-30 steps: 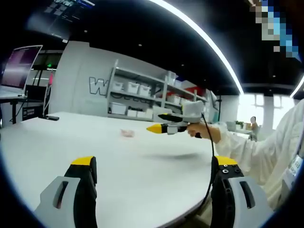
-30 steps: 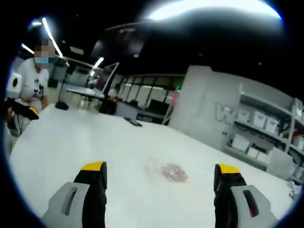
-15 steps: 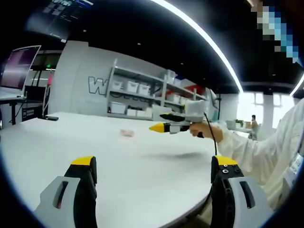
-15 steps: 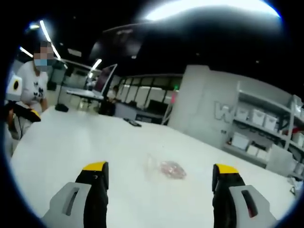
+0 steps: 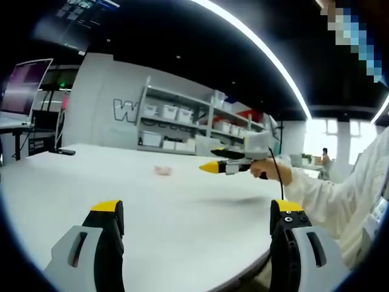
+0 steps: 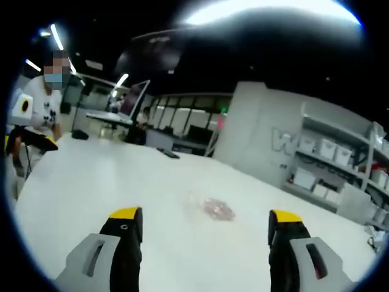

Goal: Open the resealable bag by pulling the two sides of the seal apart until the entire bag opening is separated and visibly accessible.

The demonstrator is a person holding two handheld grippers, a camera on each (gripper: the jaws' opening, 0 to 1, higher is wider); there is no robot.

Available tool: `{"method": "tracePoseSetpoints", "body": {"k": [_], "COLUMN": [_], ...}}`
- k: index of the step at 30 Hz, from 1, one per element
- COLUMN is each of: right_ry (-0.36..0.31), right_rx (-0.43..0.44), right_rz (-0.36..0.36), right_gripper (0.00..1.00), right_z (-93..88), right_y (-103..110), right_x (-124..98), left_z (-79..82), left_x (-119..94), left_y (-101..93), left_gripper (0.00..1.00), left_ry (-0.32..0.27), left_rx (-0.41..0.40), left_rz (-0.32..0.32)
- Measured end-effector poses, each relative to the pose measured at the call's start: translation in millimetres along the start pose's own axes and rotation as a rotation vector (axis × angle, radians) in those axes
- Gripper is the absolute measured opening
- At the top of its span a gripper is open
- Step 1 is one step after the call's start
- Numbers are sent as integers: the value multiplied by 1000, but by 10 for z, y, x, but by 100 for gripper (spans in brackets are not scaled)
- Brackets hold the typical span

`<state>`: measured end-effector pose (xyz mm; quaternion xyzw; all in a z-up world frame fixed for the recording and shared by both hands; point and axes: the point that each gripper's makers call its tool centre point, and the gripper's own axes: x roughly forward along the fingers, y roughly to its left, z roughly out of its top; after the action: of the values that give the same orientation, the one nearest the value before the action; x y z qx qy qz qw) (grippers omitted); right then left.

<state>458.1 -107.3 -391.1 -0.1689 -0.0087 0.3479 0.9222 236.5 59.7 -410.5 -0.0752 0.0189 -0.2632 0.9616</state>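
A small clear resealable bag (image 6: 216, 208) with pinkish contents lies flat on the white table (image 6: 91, 182), ahead of my right gripper (image 6: 205, 222) and apart from it. The right gripper's yellow-tipped jaws stand open above the table with nothing between them. In the left gripper view the same bag (image 5: 163, 170) is a small blurred patch far out on the table (image 5: 182, 219). My left gripper (image 5: 197, 210) is open and holds nothing. The right gripper (image 5: 209, 166) comes in from the right, held in a white-sleeved hand, to the right of the bag.
A dark remote-like object (image 6: 170, 154) lies near the table's far edge. Shelving with white bins (image 5: 182, 118) lines the back wall. A monitor (image 5: 24, 82) stands at the left. A person in white (image 6: 42, 103) stands at the table's left end, holding the left gripper (image 6: 27, 131).
In the left gripper view the right gripper has drifted a little to the right, away from the bag. The right gripper view has shifted slightly. The bag lies where it was.
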Motion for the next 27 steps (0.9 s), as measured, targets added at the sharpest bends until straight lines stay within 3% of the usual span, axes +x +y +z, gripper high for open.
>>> {"method": "tracePoseSetpoints", "body": {"k": [27], "right_ry": [33], "right_rx": [9], "right_rz": [-42], "right_gripper": [85], "right_z": [-245], "right_y": [-20], "right_x": [-380], "left_z": [-51], "left_x": [-10], "left_y": [56], "left_gripper": [100], "left_ry": [3], "left_rx": [-19], "left_rz": [7]}}
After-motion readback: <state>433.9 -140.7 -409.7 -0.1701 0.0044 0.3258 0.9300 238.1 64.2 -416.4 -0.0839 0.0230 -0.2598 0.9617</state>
